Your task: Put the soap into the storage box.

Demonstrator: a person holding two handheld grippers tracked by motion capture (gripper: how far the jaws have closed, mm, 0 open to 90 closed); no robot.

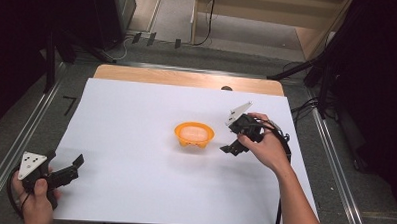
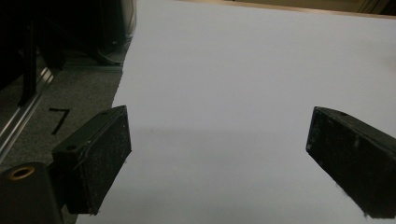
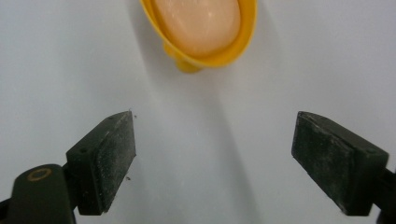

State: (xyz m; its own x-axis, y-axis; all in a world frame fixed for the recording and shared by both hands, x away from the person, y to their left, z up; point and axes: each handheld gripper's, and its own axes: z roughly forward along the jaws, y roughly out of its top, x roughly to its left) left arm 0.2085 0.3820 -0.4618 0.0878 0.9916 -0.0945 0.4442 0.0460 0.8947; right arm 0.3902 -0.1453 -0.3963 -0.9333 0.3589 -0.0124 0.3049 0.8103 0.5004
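Note:
A small orange bowl [image 1: 194, 134] sits near the middle of the white sheet [image 1: 136, 120], with a pale, smooth egg-shaped thing [image 1: 193, 134] inside it. In the right gripper view the bowl's rim [image 3: 245, 39] and the pale thing [image 3: 201, 21] lie just ahead of the jaws. My right gripper [image 1: 232, 146] hovers just right of the bowl, apart from it; it [image 3: 215, 158] is open with only bare sheet between its pads. My left gripper [image 1: 75, 168] rests at the sheet's front left corner, open [image 2: 219, 154] and holding nothing.
The sheet covers a wooden table [image 1: 187, 77] whose back edge shows beyond it. Metal rails [image 1: 23, 136] run along both sides, with grey floor [image 2: 70, 93] past the sheet's left edge. Dark stands and cables [image 1: 318, 76] crowd the back right.

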